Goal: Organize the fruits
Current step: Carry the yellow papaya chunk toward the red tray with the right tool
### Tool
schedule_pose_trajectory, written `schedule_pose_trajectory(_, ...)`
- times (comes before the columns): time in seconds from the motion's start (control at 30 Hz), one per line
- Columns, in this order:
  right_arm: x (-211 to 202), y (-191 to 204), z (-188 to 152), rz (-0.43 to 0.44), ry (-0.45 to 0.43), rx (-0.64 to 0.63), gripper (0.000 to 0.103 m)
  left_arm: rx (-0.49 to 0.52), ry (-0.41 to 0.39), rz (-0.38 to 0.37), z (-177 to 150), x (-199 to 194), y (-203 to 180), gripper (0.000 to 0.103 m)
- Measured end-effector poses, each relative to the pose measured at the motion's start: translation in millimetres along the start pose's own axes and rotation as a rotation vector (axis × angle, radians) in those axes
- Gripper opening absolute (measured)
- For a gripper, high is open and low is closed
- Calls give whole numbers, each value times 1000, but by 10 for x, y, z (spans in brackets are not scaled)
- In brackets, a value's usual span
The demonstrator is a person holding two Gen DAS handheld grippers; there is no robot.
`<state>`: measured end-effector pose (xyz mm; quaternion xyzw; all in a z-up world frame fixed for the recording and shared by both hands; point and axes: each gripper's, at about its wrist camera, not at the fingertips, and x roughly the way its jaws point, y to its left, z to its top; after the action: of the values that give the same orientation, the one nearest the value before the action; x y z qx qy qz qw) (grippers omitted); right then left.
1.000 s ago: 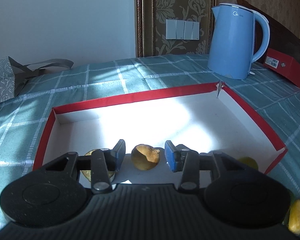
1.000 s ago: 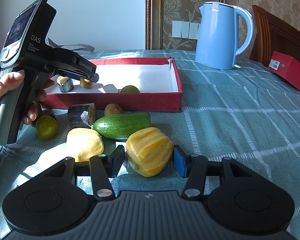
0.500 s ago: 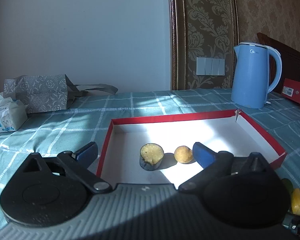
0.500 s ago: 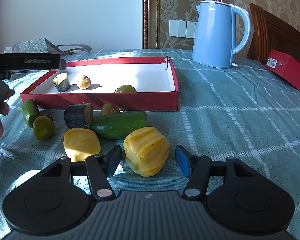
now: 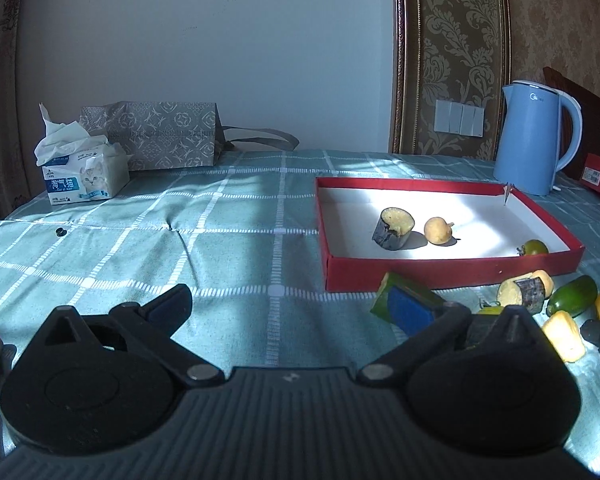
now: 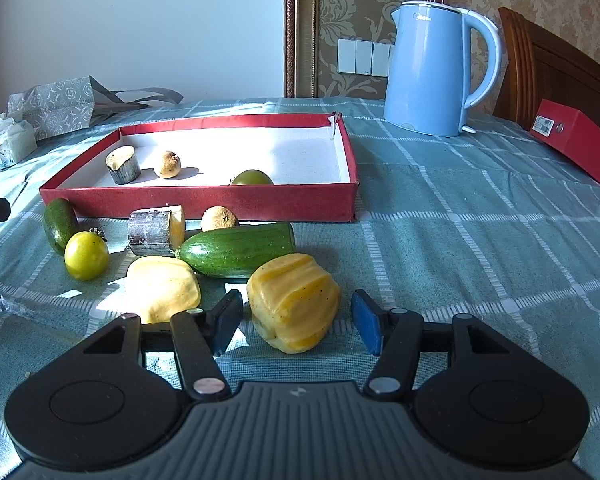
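A red tray with a white floor holds a cut dark-skinned piece, a small tan fruit and a green round fruit. My left gripper hangs over bare cloth to the tray's left. Its jaws are opening and nothing is between them. My right gripper straddles a yellow ridged fruit on the cloth, with a gap at each pad. In front of the tray lie a cucumber, a second yellow piece, a cut piece and a yellow-green round fruit.
A blue kettle stands behind the tray on the right, and a red box lies further right. A tissue pack and a grey gift bag sit at the back left. A checked teal cloth covers the table.
My left gripper has pulled back out of the tray and swung left, its jaws spreading wide; the tan fruit stays in the tray. The right gripper's jaws widened a little around the yellow fruit.
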<state>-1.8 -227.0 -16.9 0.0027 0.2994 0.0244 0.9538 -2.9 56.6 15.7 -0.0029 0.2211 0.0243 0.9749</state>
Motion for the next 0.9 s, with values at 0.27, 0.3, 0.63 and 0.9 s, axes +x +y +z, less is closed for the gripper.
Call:
schedule_pose_trajectory(0.27, -1, 0, 0, -1, 0, -1, 59, 20, 65, 3, -82, 80, -9, 103)
schedule_pose_trajectory(0.3, -2, -3, 1, -2, 0, -1, 59, 12, 76, -12, -85, 90, -4, 103)
schedule_pose_trajectory(0.63, -10, -10, 0, 3, -4, 7, 58, 22, 173, 2, -97, 247, -32, 103)
schedule_pose_trajectory(0.9, -40, -24, -8, 8, -16, 5, 46, 29, 208, 10, -108, 298, -31, 103)
